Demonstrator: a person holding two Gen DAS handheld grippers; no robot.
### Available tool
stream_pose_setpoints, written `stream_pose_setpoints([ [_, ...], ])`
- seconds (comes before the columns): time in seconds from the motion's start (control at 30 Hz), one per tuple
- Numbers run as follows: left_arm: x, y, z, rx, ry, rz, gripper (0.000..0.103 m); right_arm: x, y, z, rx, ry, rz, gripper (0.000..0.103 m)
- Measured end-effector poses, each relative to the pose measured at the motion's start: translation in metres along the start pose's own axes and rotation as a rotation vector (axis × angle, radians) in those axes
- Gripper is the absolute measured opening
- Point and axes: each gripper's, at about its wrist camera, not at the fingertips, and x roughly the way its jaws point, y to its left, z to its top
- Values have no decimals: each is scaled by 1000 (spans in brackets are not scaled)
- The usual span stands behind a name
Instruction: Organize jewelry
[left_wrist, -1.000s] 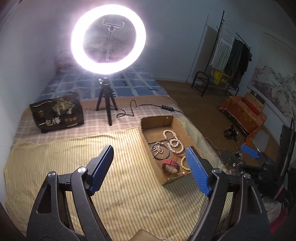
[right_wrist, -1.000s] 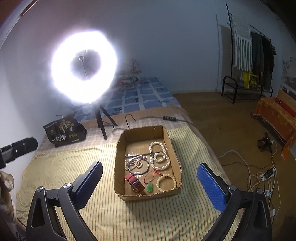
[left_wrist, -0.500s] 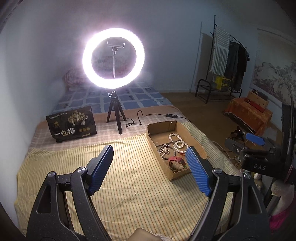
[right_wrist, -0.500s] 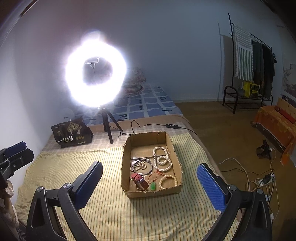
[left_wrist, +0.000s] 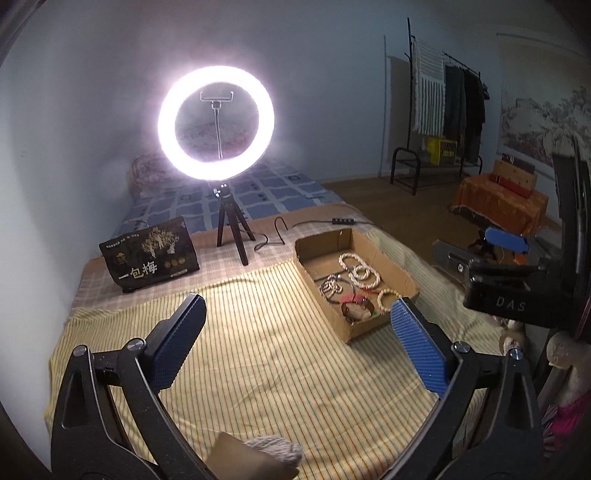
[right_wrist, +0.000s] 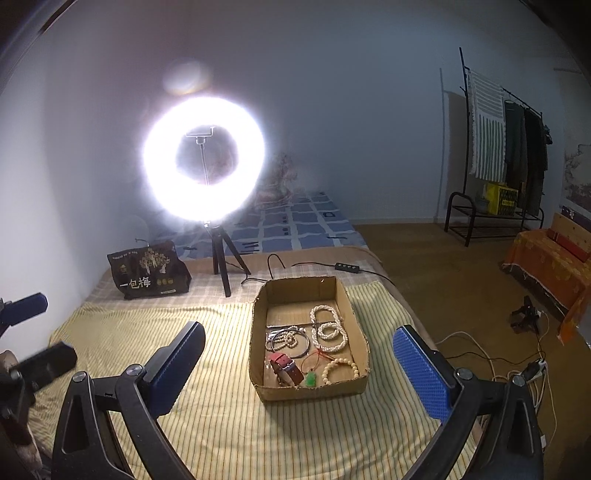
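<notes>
Box position: the cardboard box (right_wrist: 309, 391) of jewelry was seen centre frame, ahead between the right gripper (right_wrist: 299, 363) fingers.
Nearer hand: right was judged.
Fingers: left gripper (left_wrist: 295, 336) just widened, empty; right spread, empty.

A striped bed (right_wrist: 221, 424) carries a cardboard box (right_wrist: 258, 369), dark bag (right_wrist: 147, 273), and ring-light tripod (right_wrist: 221, 254).

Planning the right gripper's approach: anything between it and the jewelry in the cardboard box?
Only the cardboard box near wall; the jewelry lies behind it, so come from above. Striped bedspread before the right gripper is bare, jaws open.
</notes>
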Motion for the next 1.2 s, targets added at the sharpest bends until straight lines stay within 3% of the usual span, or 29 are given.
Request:
stream_pose_setpoints([
  [1.2, 1, -6, -9, -5, 28, 5, 102, 7, -3, -10, -1, 33, -29, 103],
])
